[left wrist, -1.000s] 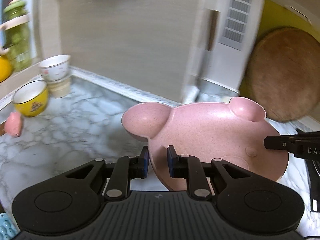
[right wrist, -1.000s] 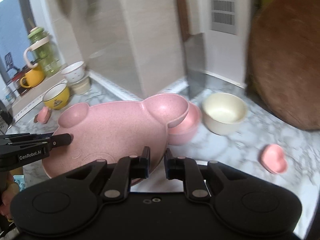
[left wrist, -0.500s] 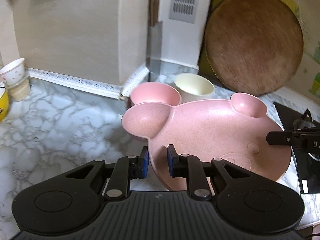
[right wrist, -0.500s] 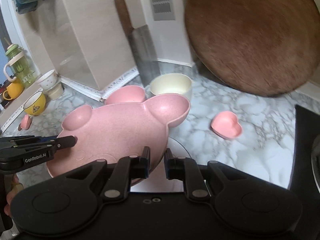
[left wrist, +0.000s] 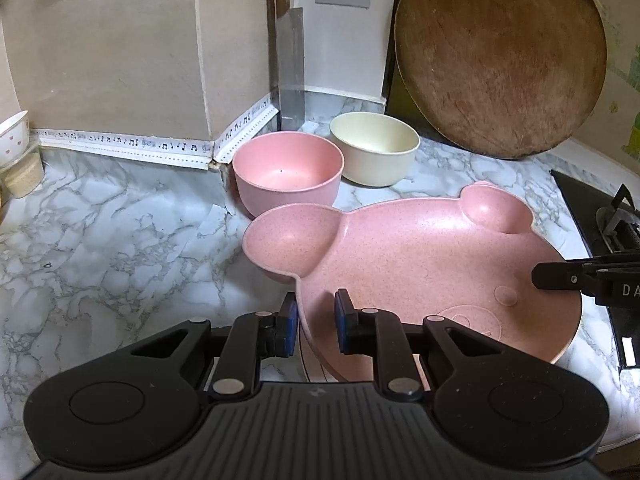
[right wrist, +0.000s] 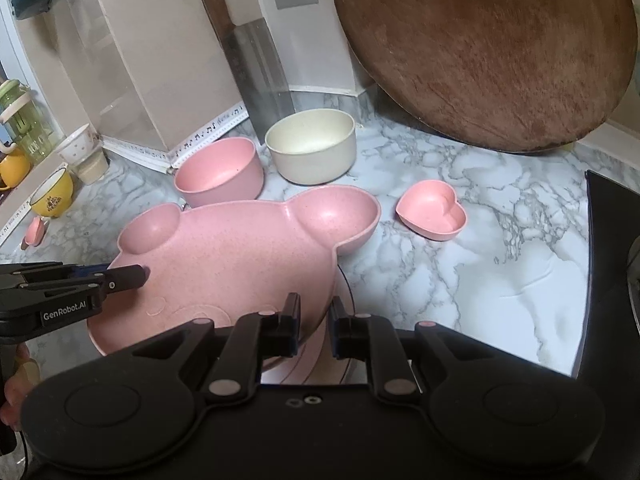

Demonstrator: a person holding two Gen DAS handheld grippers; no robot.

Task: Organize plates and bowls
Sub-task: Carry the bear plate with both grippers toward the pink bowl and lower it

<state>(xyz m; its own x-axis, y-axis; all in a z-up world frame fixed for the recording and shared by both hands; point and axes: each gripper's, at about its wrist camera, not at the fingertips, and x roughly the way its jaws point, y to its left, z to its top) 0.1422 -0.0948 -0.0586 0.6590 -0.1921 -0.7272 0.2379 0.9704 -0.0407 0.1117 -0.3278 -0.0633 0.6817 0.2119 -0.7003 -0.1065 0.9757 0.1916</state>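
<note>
A pink bear-shaped plate (left wrist: 420, 264) with two ear wells is held between both grippers, low over the marble counter; it also shows in the right wrist view (right wrist: 240, 256). My left gripper (left wrist: 316, 324) is shut on its left rim. My right gripper (right wrist: 314, 328) is shut on its right rim. Behind the plate stand a pink bowl (left wrist: 288, 172) and a cream bowl (left wrist: 374, 146). A small pink heart-shaped dish (right wrist: 432, 214) lies to the right. Under the plate's near edge a round rim partly shows, mostly hidden.
A round wooden board (right wrist: 484, 48) and a cleaver (right wrist: 256, 64) lean on the back wall. A black stove (right wrist: 612, 280) edges the right. At far left stand a yellow cup (right wrist: 52, 198), a white cup (right wrist: 80, 148), a small pink dish (right wrist: 34, 232) and a green bottle (right wrist: 20, 120).
Both grippers have swung right with the pink plate, from near the cups at left to in front of the two bowls and the wooden board. The grip is unchanged.
</note>
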